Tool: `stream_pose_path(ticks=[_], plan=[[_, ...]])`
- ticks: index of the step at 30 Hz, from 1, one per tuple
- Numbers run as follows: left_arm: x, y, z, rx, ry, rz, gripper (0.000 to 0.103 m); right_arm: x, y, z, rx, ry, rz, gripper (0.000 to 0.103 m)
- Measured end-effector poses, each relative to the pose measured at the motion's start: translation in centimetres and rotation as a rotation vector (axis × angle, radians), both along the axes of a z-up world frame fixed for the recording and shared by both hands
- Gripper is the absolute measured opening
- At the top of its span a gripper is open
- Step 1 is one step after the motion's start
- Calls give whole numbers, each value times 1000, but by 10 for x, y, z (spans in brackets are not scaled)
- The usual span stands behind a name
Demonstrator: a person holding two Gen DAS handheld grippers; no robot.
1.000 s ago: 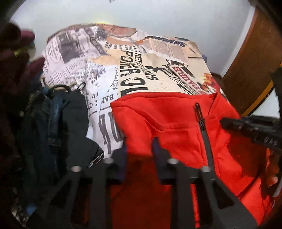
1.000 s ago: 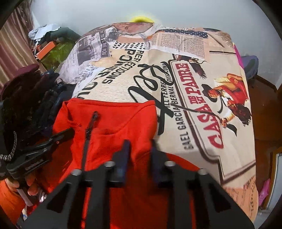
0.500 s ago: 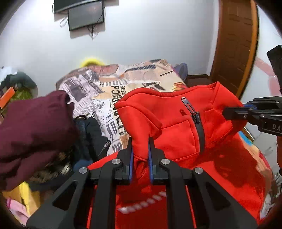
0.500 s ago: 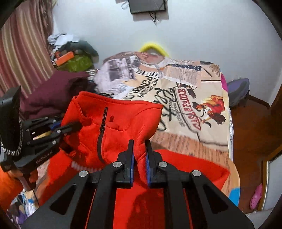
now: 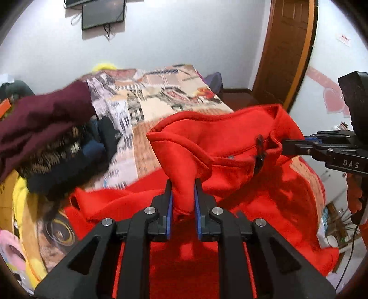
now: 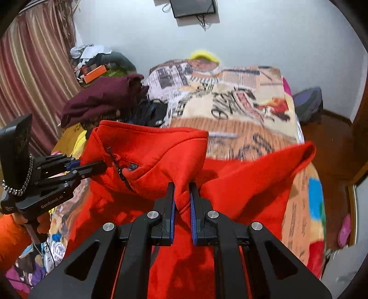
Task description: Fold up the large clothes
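Observation:
A large red zip-up sweatshirt (image 5: 220,142) lies partly on the bed, with its upper edge lifted. My left gripper (image 5: 183,184) is shut on one bunched corner of that edge. My right gripper (image 6: 182,186) is shut on the other corner of the sweatshirt (image 6: 156,151). The black zipper (image 5: 259,149) hangs between the two grips. The right gripper also shows in the left wrist view (image 5: 285,147), and the left one in the right wrist view (image 6: 101,165). A sleeve (image 6: 271,174) sticks out to the right.
The bed has a newspaper-print cover (image 6: 241,96). A pile of maroon and dark clothes (image 5: 46,128) sits at its left side. A brown door (image 5: 287,53) is at the right, a curtain (image 6: 30,69) at the left, and a wall screen (image 6: 193,8) ahead.
Both grippers closed on the top edge of the flat sweatshirt, then lifted it off the bed and pulled it back toward me. The view now tilts up to the wall.

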State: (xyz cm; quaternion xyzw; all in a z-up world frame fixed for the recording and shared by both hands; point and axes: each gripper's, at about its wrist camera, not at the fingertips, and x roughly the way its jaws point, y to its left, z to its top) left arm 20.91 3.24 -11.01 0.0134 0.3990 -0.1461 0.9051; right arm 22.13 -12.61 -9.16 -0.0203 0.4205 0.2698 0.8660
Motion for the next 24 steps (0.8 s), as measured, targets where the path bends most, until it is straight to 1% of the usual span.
stream_pose_path(ticks=[2, 3, 4, 5, 7, 9, 11, 13, 16, 18, 20, 22, 24], plan=[[-9, 0, -8, -14, 22, -2, 17, -8, -5, -8, -1, 17, -10, 15], [-12, 1, -11, -18, 29, -4, 18, -11, -7, -11, -5, 25, -14, 15], [-15, 1, -17, -18, 44, -4, 21, -13, -11, -15, -8, 32, -27, 16], [-19, 1, -22, -13, 55, -4, 26, -17, -15, -19, -11, 43, -38, 18], [-26, 0, -32, 8, 81, -3, 32, -17, -22, -25, -12, 78, -54, 21], [-32, 1, -39, 34, 102, -9, 34, -22, -30, -28, 5, 104, -63, 21], [-38, 3, -40, 50, 111, -14, 41, -24, -37, -27, 19, 119, -70, 21], [-46, 6, -36, 56, 102, -26, 42, -26, -44, -22, 17, 109, -90, 21], [-56, 14, -24, 69, 68, -12, 52, -26, -53, -9, 11, 66, -116, 22], [-61, 22, -13, 67, 34, 7, 54, -25, -56, -1, 26, 46, -124, 26], [-61, 30, -3, 63, 7, 32, 56, -22, -57, 8, 32, 9, -141, 37], [-53, 37, 3, 67, -12, 63, 59, -17, -55, 13, 32, -24, -151, 42], [-39, 44, 7, 77, -17, 106, 59, -7, -49, 17, 30, -40, -155, 43]])
